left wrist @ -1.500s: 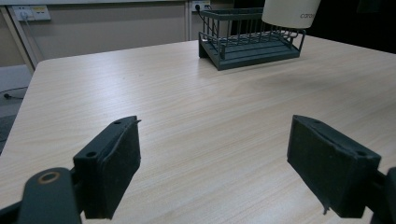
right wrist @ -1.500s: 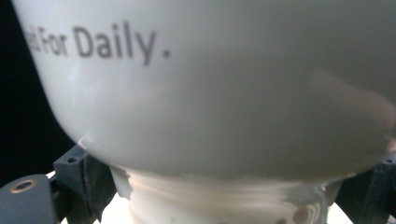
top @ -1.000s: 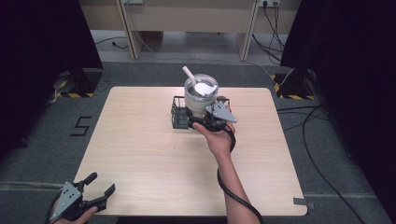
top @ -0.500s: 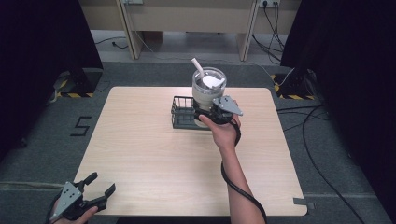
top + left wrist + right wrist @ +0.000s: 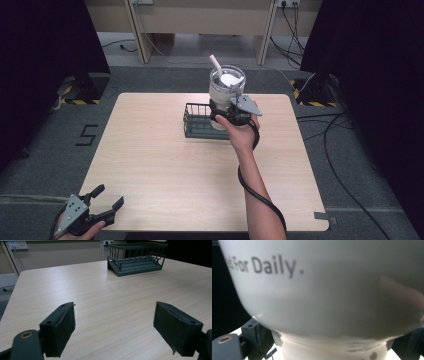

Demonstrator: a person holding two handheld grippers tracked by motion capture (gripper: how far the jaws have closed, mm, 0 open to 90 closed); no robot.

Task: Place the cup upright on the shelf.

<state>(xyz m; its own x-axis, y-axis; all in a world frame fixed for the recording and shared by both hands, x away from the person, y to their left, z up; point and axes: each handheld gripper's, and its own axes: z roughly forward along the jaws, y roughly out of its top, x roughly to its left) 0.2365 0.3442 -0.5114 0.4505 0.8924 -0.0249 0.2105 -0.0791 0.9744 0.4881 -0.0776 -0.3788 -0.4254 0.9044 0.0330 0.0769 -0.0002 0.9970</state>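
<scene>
Cup [image 5: 226,89] with straw [image 5: 215,64], white and lidded, held just above centre of the high view, clamped low on its narrow base by the right hand-held gripper [image 5: 231,114]. Lifted clear of the wire basket [image 5: 196,121], which stands empty on the pale wooden surface [image 5: 165,165] just left of the cup and below it. Judged so far: cup gripped and raised out of or away from the basket; setting it down somewhere left to do, destination not readable from the pictures. Jaws partly closed, pressing on the base from both sides in the right gripper view, cup wall [image 5: 319,290] looming above with the words "For Daily." printed on it.

Left hand-held gripper [image 5: 97,207] at lower left of the high view, off the near edge of the surface, jaws spread wide and holding nothing; same basket [image 5: 136,255] seen at top of the left gripper view, far beyond the open pads [image 5: 61,330].

Hard to make out: contents of the cup under its lid; start of the printed line, cut off at the left edge; exact contact of jaws on base, blurred and crowded at the bottom of the right gripper view; how high the cup sits over the surface.
</scene>
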